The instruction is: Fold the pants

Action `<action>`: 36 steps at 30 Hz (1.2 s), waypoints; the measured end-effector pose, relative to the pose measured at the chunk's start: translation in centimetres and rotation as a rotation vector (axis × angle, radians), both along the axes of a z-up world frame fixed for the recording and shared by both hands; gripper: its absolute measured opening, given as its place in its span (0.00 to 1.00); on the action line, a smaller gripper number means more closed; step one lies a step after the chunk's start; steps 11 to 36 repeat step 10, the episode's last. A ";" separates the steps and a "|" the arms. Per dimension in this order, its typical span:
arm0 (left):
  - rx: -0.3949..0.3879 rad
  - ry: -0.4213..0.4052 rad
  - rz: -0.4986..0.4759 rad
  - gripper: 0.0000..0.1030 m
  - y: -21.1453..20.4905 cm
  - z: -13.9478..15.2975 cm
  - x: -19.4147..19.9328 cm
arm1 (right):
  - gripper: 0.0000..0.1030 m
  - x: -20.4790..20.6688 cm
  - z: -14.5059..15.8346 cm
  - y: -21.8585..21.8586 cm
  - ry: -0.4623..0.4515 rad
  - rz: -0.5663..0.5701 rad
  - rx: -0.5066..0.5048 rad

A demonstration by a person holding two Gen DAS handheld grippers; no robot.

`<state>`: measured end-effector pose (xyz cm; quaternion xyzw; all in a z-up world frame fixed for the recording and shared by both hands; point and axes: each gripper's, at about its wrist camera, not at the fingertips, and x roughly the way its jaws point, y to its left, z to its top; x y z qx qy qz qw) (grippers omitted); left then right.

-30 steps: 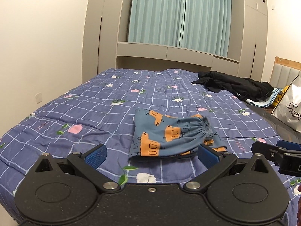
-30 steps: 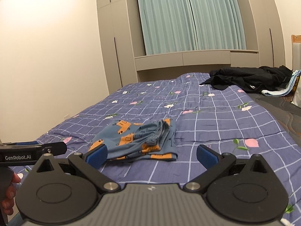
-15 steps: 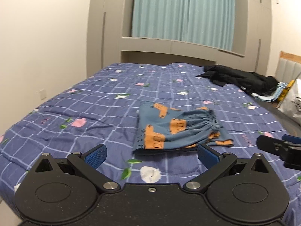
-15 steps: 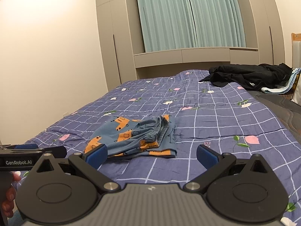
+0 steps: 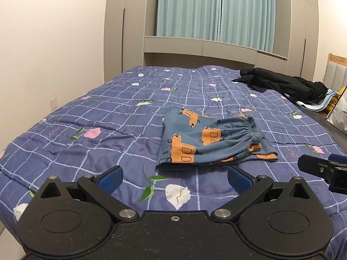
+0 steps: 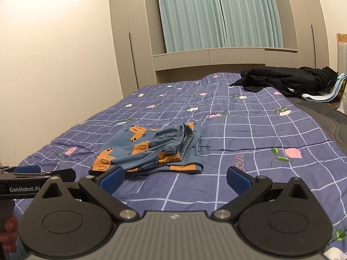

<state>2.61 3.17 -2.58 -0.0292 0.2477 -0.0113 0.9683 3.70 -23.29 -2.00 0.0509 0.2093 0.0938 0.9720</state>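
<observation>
Pale walls, tall grey wardrobes [image 5: 121, 32] and closed teal curtains [image 5: 214, 10] frame a wide bed [image 5: 108, 117] covered with a blue-violet checked quilt printed with pink and white flowers. Toward the far right corner of the bed lies a heap of black clothing [image 5: 282, 84], with a light blue cloth [image 5: 312, 106] tucked just beside it and a white bag [image 5: 339, 112] at the right edge of the left wrist view. Near the middle of the quilt, close to the near edge, rest the pants [image 5: 208, 138], small blue ones with orange vehicle prints, already folded into a compact bundle with the gathered elastic waistband turned toward the right side. Neither tool touches them. From its own camera the left claw [image 5: 174, 176] hovers just short of the bundle, its blue-padded fingers [image 5: 110, 177] spread wide apart with nothing between them. From its own camera the right claw [image 6: 174, 176] likewise stands wide apart and empty, with the pants ahead and to its left. Each tool shows at the edge of the other's view. At the lower left corner of the right wrist view, fingertips of a hand [image 6: 9, 227] grip the left tool's handle.
</observation>
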 end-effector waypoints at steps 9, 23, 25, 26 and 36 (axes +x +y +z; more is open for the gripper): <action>0.001 0.018 0.004 0.99 0.0 -0.5 0.7 | 1.00 0.6 -0.7 0.0 0.025 -0.001 0.001; 0.000 0.021 0.003 0.99 0.1 -0.6 0.7 | 1.00 0.7 -0.8 0.0 0.028 -0.001 0.001; 0.000 0.021 0.003 0.99 0.1 -0.6 0.7 | 1.00 0.7 -0.8 0.0 0.028 -0.001 0.001; 0.000 0.021 0.003 0.99 0.1 -0.6 0.7 | 1.00 0.7 -0.8 0.0 0.028 -0.001 0.001; 0.000 0.021 0.003 0.99 0.1 -0.6 0.7 | 1.00 0.7 -0.8 0.0 0.028 -0.001 0.001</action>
